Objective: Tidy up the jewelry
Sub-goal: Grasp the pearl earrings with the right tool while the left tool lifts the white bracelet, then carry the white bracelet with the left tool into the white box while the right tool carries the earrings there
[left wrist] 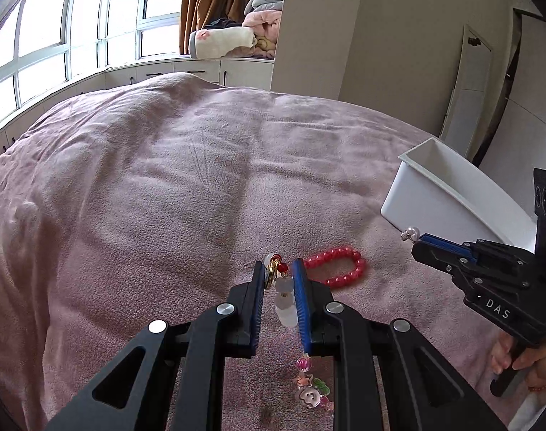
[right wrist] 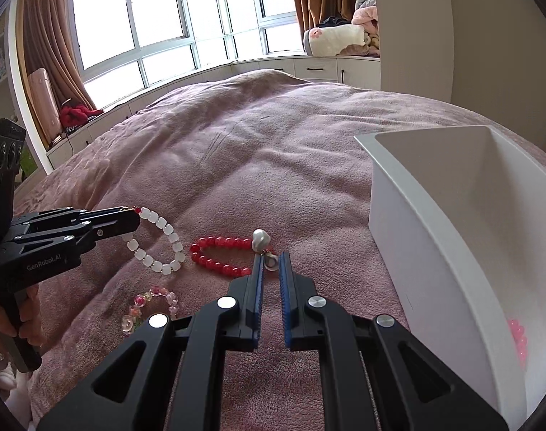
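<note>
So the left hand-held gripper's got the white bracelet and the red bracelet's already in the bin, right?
Not quite. The left hand-held gripper does hold the white bracelet, but the red bracelet lies on the blanket beside the bin, as the right wrist view shows.

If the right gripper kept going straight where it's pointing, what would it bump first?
Probably the red bead bracelet lying on the pink blanket, just ahead of the right gripper, which is shut on a small pearl charm. Depth is unclear.
</note>
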A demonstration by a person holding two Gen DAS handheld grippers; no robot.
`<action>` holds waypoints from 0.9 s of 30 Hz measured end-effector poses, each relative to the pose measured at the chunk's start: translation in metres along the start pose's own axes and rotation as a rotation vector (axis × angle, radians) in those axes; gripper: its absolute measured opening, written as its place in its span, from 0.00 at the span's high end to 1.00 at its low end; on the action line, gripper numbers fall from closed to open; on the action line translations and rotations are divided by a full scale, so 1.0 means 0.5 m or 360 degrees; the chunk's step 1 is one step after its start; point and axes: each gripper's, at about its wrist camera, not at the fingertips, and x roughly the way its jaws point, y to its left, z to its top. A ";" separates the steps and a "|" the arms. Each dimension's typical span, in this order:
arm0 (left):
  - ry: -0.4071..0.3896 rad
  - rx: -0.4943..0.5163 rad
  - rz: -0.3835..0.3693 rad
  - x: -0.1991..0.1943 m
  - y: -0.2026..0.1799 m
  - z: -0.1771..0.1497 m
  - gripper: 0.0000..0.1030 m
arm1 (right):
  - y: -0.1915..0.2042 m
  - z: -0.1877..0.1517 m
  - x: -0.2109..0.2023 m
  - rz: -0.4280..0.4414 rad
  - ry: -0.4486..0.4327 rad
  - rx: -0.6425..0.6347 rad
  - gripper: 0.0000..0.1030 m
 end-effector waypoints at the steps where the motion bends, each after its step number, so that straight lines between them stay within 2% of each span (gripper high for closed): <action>1: -0.0006 0.0001 0.0002 -0.006 -0.003 0.006 0.80 | 0.004 0.007 -0.012 0.0010 -0.0023 -0.0003 0.91; 7: -0.0081 0.0040 0.0010 -0.059 -0.034 0.047 0.80 | 0.010 0.056 -0.103 0.0063 -0.0193 0.0014 0.91; 12: -0.0144 0.0095 -0.0008 -0.104 -0.078 0.091 0.80 | 0.008 0.086 -0.179 0.0018 -0.0332 -0.0018 0.91; 15: -0.0189 0.0140 -0.0020 -0.130 -0.114 0.117 0.80 | -0.008 0.096 -0.224 0.0029 -0.0398 0.0033 0.91; 24: -0.0252 0.0209 -0.0178 -0.175 -0.249 0.193 0.80 | -0.072 0.114 -0.344 -0.0038 -0.0562 0.0091 0.91; 27: -0.0277 0.0261 -0.0208 -0.185 -0.302 0.217 0.80 | -0.105 0.116 -0.377 -0.0109 -0.0605 0.0116 0.91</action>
